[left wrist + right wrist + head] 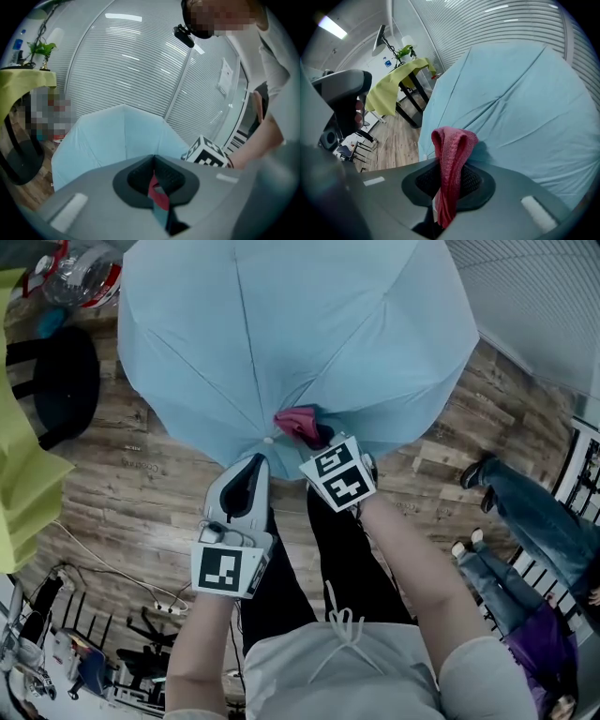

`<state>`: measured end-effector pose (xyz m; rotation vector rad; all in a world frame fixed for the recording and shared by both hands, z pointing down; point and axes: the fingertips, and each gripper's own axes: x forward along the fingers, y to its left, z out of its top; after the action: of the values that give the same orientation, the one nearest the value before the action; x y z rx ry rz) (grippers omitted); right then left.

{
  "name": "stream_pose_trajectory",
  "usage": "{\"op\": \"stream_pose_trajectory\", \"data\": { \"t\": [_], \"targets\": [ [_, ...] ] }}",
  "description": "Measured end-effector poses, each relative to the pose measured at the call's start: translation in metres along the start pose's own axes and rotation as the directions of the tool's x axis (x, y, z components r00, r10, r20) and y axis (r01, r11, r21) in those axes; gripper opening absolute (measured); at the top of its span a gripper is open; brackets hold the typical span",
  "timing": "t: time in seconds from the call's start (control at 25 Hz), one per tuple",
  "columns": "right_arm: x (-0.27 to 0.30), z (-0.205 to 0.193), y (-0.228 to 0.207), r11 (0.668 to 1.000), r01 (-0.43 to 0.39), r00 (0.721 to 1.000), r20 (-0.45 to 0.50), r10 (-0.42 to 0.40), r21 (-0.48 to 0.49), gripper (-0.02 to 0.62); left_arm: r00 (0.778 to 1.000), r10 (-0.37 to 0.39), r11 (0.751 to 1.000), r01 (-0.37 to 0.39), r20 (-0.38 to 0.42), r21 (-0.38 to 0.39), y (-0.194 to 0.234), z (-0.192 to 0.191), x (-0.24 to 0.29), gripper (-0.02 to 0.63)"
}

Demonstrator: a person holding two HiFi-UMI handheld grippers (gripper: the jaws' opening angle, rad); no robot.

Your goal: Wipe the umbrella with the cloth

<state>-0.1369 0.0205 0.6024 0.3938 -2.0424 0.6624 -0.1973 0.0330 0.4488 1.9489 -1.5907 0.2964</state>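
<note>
Item 1, umbrella (300, 324): light blue and open. Its canopy lies spread over the wood floor (141, 484) on the far side of my grippers, with the near rim just in front of them.

Item 2, cloth (452, 164): pinkish red and knitted, folded into a loop. It stands up out of the right gripper (449, 180), whose jaws are clenched on it. In the head view the loop rests against the near edge of the canopy, right of a white rib tip (269, 440).

Item 3, left gripper (154, 176): it sits just left of the right one, pointing at the same near rim. Its jaws are pressed almost together on a thin strip (158, 197), red above and teal below. I cannot tell whether that strip belongs to the umbrella.

Item 4, marker cube (208, 152): it rides on the right gripper and shows in the left gripper view just beyond the left jaws, on the right.

Item 5, desk (393, 84): draped in a yellow-green cover, far left of the umbrella, with a potted plant (40, 49) on top.

Item 6, black chair (56, 381): on the floor at the left, beside the canopy.

Item 7, power strip (169, 607): white, with its cable on the floor, near left.

Item 8, legs in jeans (534, 521): a person at the right edge, well apart from the umbrella.
</note>
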Motion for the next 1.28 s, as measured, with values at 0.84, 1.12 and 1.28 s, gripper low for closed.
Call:
{"op": "stream_pose_trajectory", "data": {
  "t": [0.84, 1.12, 1.28],
  "targets": [
    [-0.072, 0.015, -0.12, 0.991, 0.11, 0.992, 0.052, -0.114, 0.071, 0.06, 0.997, -0.075, 0.992, 0.077, -0.02, 0.098, -0.062, 0.033, 0.063, 0.006],
    [-0.1, 0.019, -0.166, 0.983, 0.149, 0.986, 0.065, -0.157, 0.11, 0.06, 0.999, -0.039, 0.999, 0.038, -0.036, -0.017, -0.084, 0.032, 0.091, 0.006],
    [-0.117, 0.016, -0.195, 0.977, 0.175, 0.981, 0.066, -0.184, 0.119, 0.06, 0.997, -0.068, 0.998, 0.068, -0.041, 0.002, -0.103, 0.037, 0.11, 0.006]
  ]
}}
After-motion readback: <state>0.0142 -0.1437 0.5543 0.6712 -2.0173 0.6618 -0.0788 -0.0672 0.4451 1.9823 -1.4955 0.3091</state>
